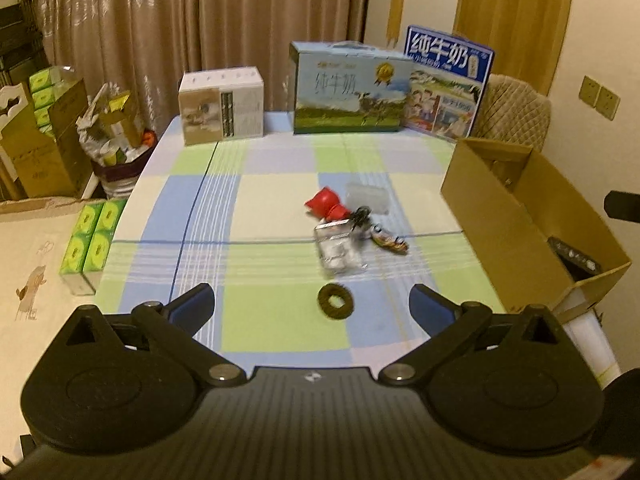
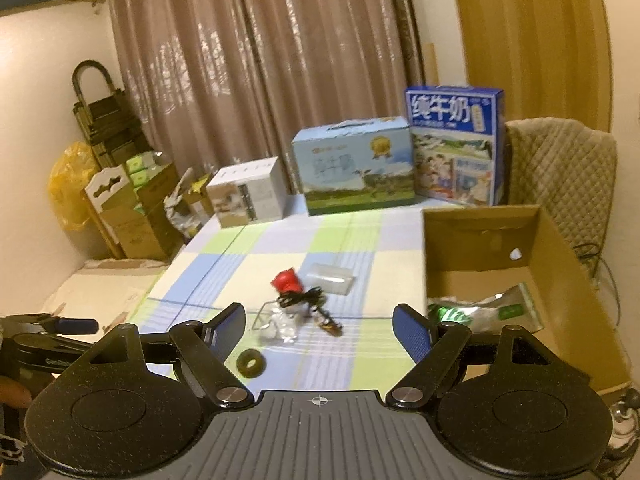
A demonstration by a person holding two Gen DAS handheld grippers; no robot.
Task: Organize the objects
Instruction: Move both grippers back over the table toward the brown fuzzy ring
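Both my tools, left tool (image 1: 312,304) and right tool (image 2: 318,322), were spread wide and empty above the desk (image 1: 280,320). The small clutter (image 1: 344,236) lay mid-desk, the dark ring (image 1: 337,298) nearest, the cardboard box (image 1: 500,232) at right. Reaching in, I might scatter the tangled pieces. Only the right view showed a foil packet (image 2: 480,308) inside the box.
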